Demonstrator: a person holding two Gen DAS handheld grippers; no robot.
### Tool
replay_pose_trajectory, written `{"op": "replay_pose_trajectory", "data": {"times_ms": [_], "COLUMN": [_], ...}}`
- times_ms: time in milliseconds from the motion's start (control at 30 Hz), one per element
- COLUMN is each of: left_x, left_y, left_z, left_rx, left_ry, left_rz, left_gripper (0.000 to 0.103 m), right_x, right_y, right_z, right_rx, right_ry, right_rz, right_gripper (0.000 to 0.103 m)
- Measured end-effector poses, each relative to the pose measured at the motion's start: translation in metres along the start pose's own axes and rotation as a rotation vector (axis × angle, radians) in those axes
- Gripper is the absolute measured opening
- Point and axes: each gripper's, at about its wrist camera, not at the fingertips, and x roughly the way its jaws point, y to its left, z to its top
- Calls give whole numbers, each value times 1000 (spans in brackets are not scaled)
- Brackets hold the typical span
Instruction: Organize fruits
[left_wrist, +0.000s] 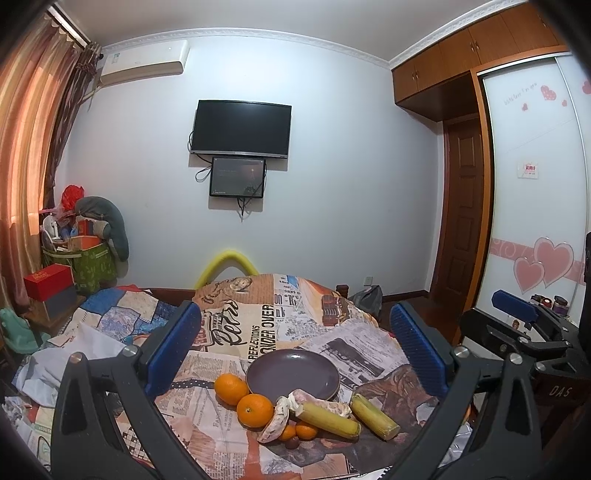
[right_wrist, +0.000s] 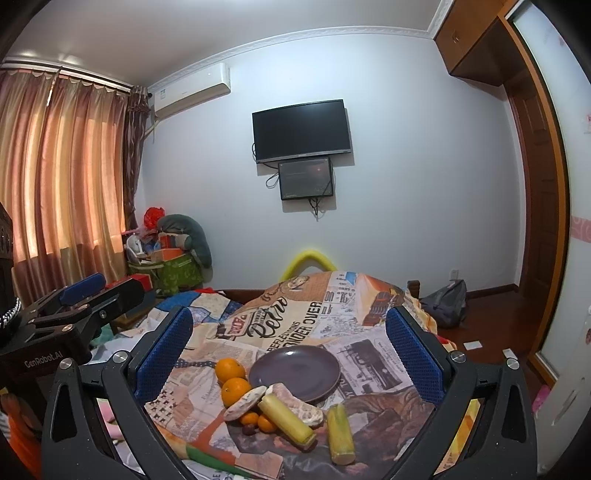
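An empty dark purple plate (left_wrist: 293, 373) (right_wrist: 294, 371) sits on a newspaper-print cloth. In front of it lie two oranges (left_wrist: 231, 388) (right_wrist: 229, 370), two pale grapefruit pieces (left_wrist: 275, 419) (right_wrist: 245, 402), two yellow sugarcane sections (left_wrist: 373, 415) (right_wrist: 340, 434), two small tangerines (left_wrist: 306, 431) (right_wrist: 266, 423) and a dark small fruit (left_wrist: 291, 442). My left gripper (left_wrist: 293, 350) is open and empty, above and behind the pile. My right gripper (right_wrist: 290, 354) is open and empty, also hovering short of the fruit. Each gripper shows in the other's view.
The cloth (left_wrist: 255, 325) covers a raised surface on a bed with a patchwork quilt (left_wrist: 122, 314). Boxes and a green bin (left_wrist: 92, 262) stand at the left by the curtain. A wardrobe (left_wrist: 535, 184) and door are at the right. A backpack (right_wrist: 445, 302) lies on the floor.
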Motion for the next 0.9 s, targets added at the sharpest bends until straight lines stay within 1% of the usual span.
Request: {"op": "replay_pose_trajectory", "data": {"times_ms": [300, 900], "left_x": [4, 5], "left_y": [-2, 0], "left_z": [-2, -3], "left_rx": [9, -2], "left_ry": [0, 2], "left_rz": [14, 8], "left_gripper": [103, 103], "right_x": [0, 0], "right_y": [-2, -2], "right_z": [-1, -1], "right_rx": [1, 1], "right_ry": [0, -1], "right_rz": [0, -2], "right_gripper": [103, 103]}}
